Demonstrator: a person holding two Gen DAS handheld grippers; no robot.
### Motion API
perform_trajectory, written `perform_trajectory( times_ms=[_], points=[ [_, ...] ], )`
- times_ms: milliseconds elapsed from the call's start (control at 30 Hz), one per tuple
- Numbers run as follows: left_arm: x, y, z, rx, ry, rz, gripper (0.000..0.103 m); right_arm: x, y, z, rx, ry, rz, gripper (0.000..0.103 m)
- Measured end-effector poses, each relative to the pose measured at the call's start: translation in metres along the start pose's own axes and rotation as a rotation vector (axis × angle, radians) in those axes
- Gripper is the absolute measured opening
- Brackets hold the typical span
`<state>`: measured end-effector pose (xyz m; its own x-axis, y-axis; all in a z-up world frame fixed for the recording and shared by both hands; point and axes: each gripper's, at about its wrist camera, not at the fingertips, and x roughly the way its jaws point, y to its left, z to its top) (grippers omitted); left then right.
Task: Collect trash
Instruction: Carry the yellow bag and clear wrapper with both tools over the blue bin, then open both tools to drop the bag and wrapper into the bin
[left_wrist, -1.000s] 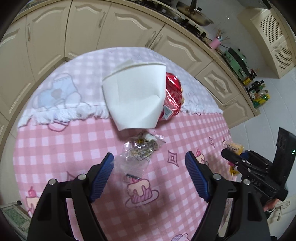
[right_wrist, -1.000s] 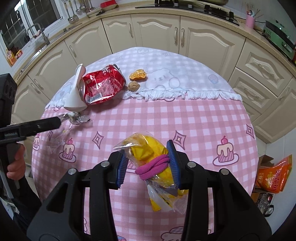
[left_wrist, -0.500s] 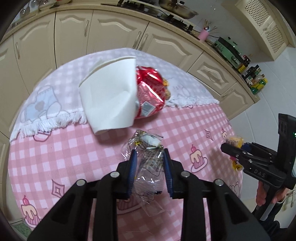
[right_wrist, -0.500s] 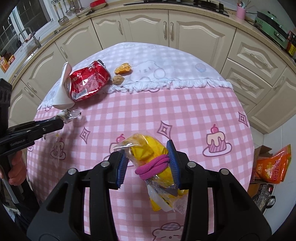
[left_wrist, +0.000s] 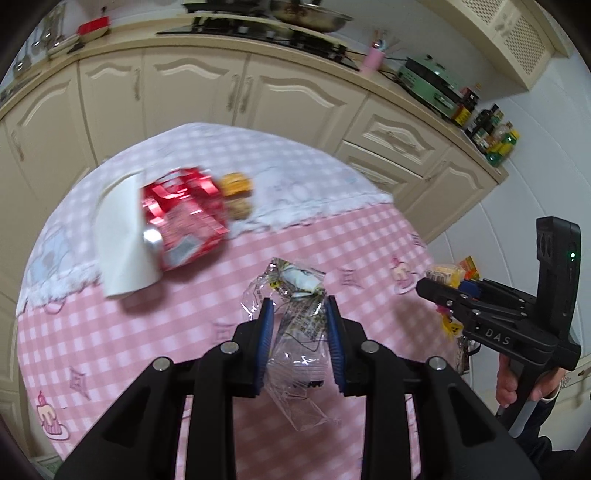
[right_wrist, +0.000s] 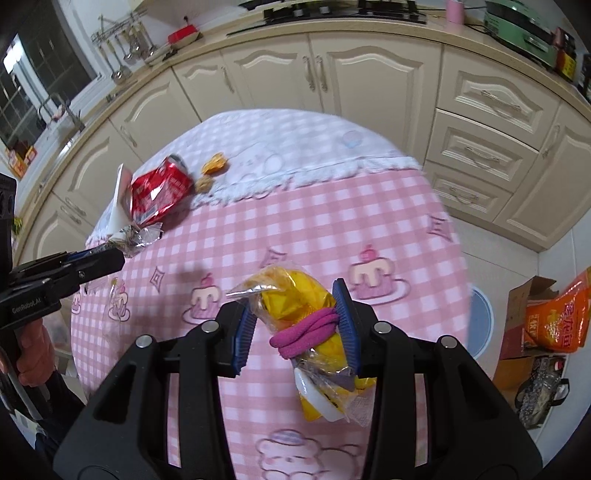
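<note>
My left gripper (left_wrist: 297, 314) is shut on a crumpled clear plastic wrapper (left_wrist: 299, 332), lifted above the pink checked tablecloth (left_wrist: 147, 332). The same gripper (right_wrist: 110, 254) shows at the left of the right wrist view, the wrapper (right_wrist: 138, 236) at its tip. My right gripper (right_wrist: 295, 314) is shut on a yellow snack bag (right_wrist: 295, 295) with a magenta hair tie (right_wrist: 306, 334) wound round it. That gripper (left_wrist: 439, 291) also shows at the right of the left wrist view. On the table lie a white paper cup (left_wrist: 122, 236), a red foil bag (left_wrist: 184, 221) and two small orange-brown scraps (left_wrist: 236, 194).
Cream kitchen cabinets (right_wrist: 369, 74) ring the round table's far side. A cardboard box and an orange bag (right_wrist: 557, 317) sit on the floor at right, beside a dark handbag (right_wrist: 535, 387). A hand (right_wrist: 33, 354) holds the left gripper's handle.
My left gripper closed on the clear wrapper and lifted it off the cloth, moving right. The right gripper moved across the table with the yellow bag still held.
</note>
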<state>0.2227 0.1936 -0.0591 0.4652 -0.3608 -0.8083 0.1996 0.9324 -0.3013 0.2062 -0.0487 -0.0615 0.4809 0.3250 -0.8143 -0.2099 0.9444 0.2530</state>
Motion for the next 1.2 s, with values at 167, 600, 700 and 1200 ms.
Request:
perform_trajectory(
  times_ms=[167,600,700,1200],
  points=[
    [0.019,-0.053,0.012,0.065,0.035,-0.015,0.027,-0.018,-0.05,-0.001,0.074,-0.025,0.01,0.04],
    [0.097,-0.204,0.039,0.183,0.192,-0.121,0.027,-0.05,-0.198,-0.017,0.253,-0.045,-0.045,0.04],
    [0.124,-0.238,0.043,0.22,0.241,-0.131,0.027,-0.056,-0.236,-0.026,0.313,-0.05,-0.065,0.04],
    [0.261,-0.366,0.038,0.332,0.461,-0.153,0.027,-0.07,-0.366,-0.083,0.555,-0.027,-0.181,0.04]
  ],
)
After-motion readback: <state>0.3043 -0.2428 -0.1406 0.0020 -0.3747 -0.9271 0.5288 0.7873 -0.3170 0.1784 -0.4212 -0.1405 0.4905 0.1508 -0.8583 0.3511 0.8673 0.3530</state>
